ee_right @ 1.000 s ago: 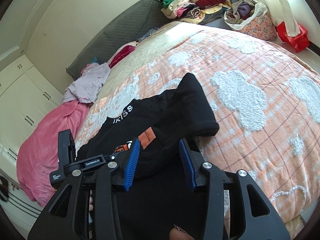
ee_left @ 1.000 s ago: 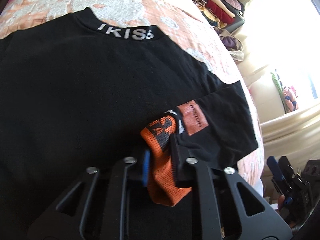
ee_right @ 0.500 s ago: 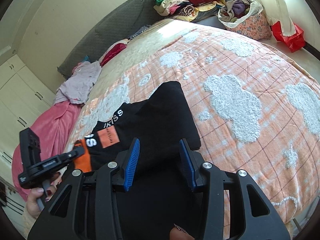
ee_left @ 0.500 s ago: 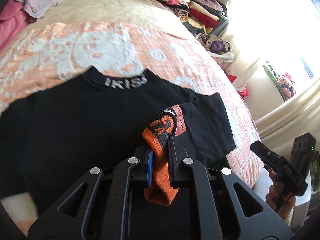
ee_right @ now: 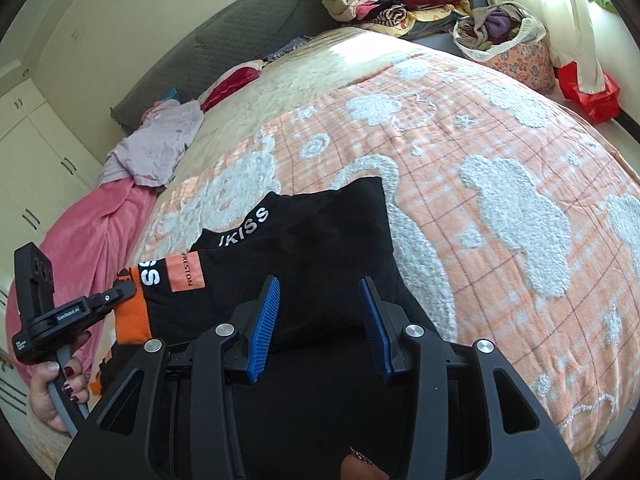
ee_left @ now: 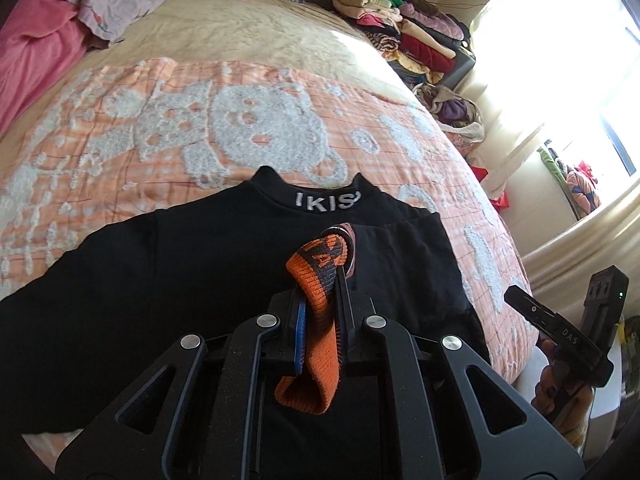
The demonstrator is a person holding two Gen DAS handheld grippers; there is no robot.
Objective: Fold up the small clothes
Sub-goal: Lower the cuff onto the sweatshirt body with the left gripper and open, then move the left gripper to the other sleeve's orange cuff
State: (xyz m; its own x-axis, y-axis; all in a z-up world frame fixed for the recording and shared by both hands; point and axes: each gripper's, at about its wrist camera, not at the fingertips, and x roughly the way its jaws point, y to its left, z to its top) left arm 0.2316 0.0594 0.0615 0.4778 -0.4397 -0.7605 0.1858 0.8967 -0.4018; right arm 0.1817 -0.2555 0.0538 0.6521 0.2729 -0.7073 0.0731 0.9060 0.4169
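Bed: a wide bed under an orange-and-white checked quilt (ee_right: pixel 480 152) with fluffy white figures; it carries the garment.
Garment: a black knit top (ee_left: pixel 168 280) with white letters on the collar lies spread on the quilt near its front edge, one sleeve (ee_right: pixel 344 224) folded across the body.
Cuff: the orange ribbed cuff (ee_left: pixel 316 320) of the other sleeve is lifted off the body, an orange patch (ee_right: pixel 185 276) beside it.
Left gripper (ee_left: pixel 320 320): black fingers clenched on the orange ribbed cuff, which hangs down between them.
Right gripper (ee_right: pixel 320 320): blue-padded fingers (ee_right: pixel 262 328) stand apart over the folded black cloth; whether they press on it I cannot tell.
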